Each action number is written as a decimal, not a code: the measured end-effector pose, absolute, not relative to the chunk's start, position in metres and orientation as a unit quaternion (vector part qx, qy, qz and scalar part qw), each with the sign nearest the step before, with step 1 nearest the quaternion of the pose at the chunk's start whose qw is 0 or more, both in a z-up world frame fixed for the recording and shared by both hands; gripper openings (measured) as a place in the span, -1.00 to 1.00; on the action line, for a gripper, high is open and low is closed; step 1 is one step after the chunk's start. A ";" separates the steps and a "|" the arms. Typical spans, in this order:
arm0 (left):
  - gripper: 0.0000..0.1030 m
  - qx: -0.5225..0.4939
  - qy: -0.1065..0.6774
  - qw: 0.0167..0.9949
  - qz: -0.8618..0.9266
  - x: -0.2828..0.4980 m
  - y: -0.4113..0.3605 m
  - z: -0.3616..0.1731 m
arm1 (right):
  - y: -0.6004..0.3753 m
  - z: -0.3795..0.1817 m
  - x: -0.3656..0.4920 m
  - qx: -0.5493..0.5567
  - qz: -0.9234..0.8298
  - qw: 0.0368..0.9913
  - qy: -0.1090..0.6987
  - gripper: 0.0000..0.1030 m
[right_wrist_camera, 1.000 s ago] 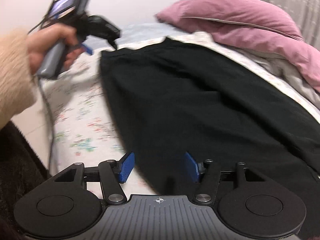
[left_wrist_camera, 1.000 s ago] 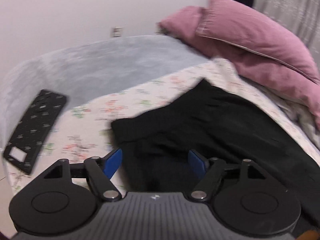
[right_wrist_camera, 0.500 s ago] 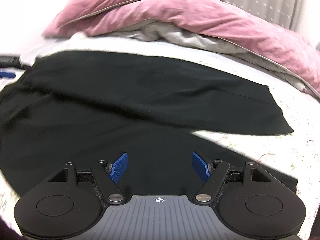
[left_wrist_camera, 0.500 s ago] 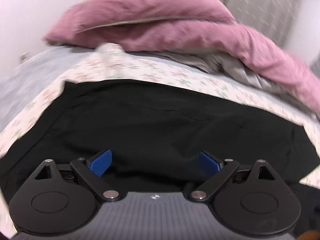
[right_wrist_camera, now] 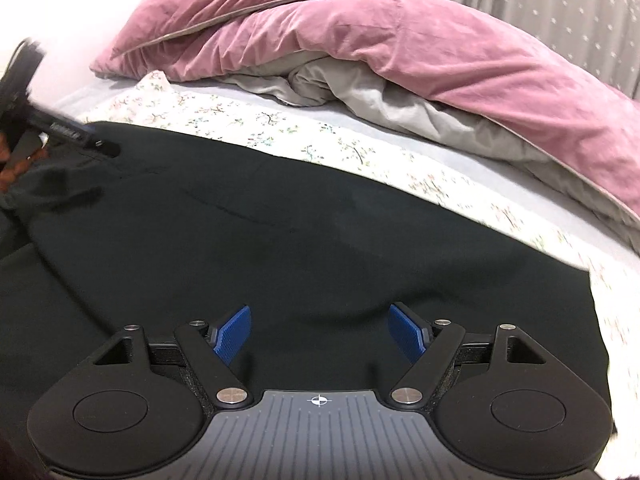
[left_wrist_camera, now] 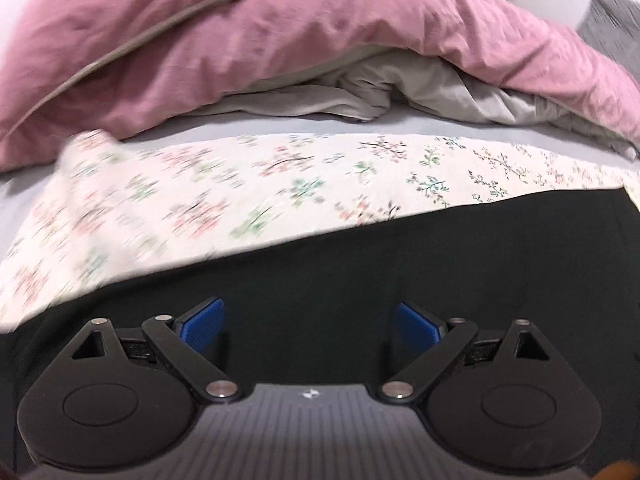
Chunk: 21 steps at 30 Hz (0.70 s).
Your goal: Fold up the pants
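Observation:
Black pants lie spread flat on a floral sheet on the bed. In the left wrist view the pants fill the lower half. My left gripper is open and empty, low over the pants near their far edge. My right gripper is open and empty, low over the pants toward their right end. The left gripper's body shows blurred at the far left of the right wrist view, over the pants.
A pink duvet with grey lining is heaped along the far side of the bed; it also shows in the left wrist view. A grey curtain hangs behind. A grey pillow sits at the far right.
Both grippers have swung from the pants' left end to face across the bed toward the duvet and dropped closer to the fabric. Both stay open and empty.

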<state>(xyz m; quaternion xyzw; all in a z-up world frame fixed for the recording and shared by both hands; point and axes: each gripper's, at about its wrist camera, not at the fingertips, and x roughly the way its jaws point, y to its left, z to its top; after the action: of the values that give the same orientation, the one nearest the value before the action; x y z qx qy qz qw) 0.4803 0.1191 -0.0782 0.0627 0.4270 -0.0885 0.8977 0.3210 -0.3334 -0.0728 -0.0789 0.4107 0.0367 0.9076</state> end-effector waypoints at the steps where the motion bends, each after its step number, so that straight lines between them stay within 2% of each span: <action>1: 0.82 0.074 0.426 0.897 -0.097 0.491 0.113 -0.082 | -0.332 -0.077 0.327 -0.086 0.039 0.908 0.409 0.51; 8: 0.69 0.126 0.447 0.873 -0.148 0.540 0.091 -0.099 | -0.320 -0.092 0.368 -0.174 0.103 0.899 0.389 0.50; 11: 0.62 0.148 0.465 0.856 -0.174 0.546 0.088 -0.110 | -0.324 -0.093 0.391 -0.180 0.101 0.898 0.390 0.50; 13: 0.34 0.145 0.463 0.854 -0.185 0.547 0.090 -0.111 | -0.334 -0.093 0.405 -0.136 0.083 0.904 0.397 0.50; 14: -0.08 0.144 0.460 0.856 -0.190 0.546 0.090 -0.110 | -0.339 -0.093 0.408 -0.116 0.079 0.908 0.395 0.50; 15: -0.72 0.147 0.453 0.860 -0.186 0.544 0.088 -0.109 | -0.344 -0.093 0.410 -0.097 0.076 0.912 0.391 0.50; 16: -0.99 0.150 0.451 0.861 -0.180 0.542 0.087 -0.108 | -0.348 -0.093 0.410 -0.080 0.072 0.916 0.387 0.50; 21: -1.00 0.223 0.392 0.877 -0.168 0.511 0.069 -0.103 | -0.351 -0.094 0.409 -0.057 0.038 0.919 0.388 0.51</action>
<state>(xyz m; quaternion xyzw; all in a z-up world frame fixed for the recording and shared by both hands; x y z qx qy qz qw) 0.5115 0.0685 -0.1031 0.2230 0.3917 -0.1677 0.8767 0.4088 -0.3511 -0.0939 -0.0567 0.3883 0.0383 0.9190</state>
